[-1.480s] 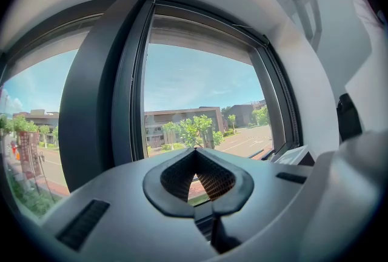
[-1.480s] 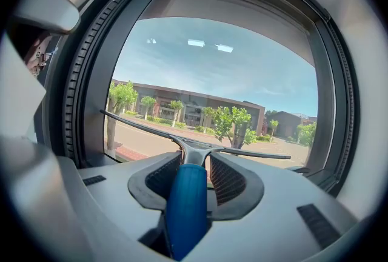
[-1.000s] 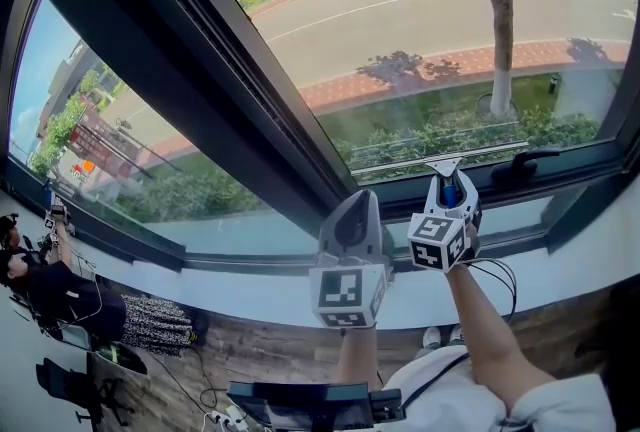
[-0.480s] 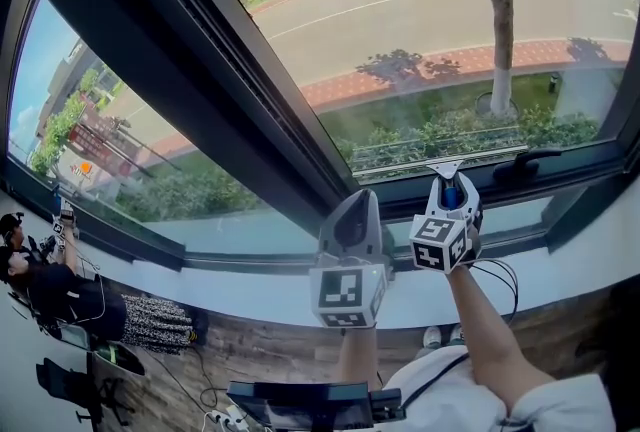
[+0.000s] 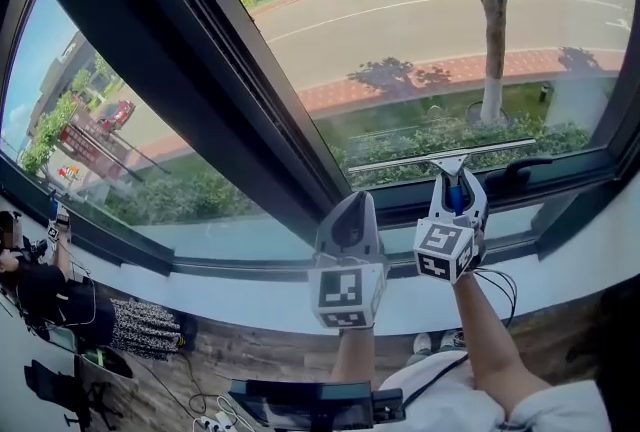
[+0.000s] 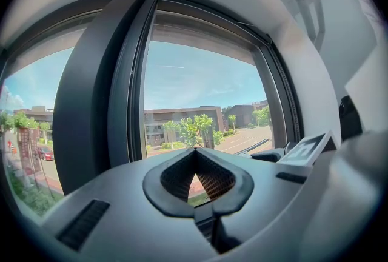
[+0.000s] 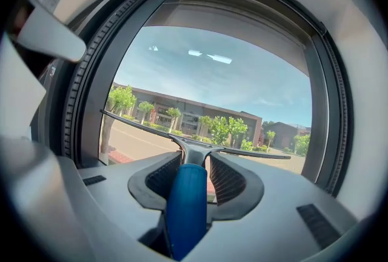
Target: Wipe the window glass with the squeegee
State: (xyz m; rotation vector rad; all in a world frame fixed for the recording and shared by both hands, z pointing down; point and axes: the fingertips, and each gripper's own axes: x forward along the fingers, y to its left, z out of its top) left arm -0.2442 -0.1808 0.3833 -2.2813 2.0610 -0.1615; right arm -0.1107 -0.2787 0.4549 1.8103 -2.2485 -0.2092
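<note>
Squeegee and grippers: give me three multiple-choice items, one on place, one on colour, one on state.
1. Where is the squeegee blade?
A. low on the right pane
B. on the left pane
C. on the floor
2. The squeegee handle is:
A. red
B. blue
C. yellow
3. The left gripper is:
A. wide open
B. shut on a cloth
C. shut, empty
Answers: A, the head view shows it low across that pane; B, it shows blue between the right gripper's jaws; C, its jaw tips meet with nothing between them.
</note>
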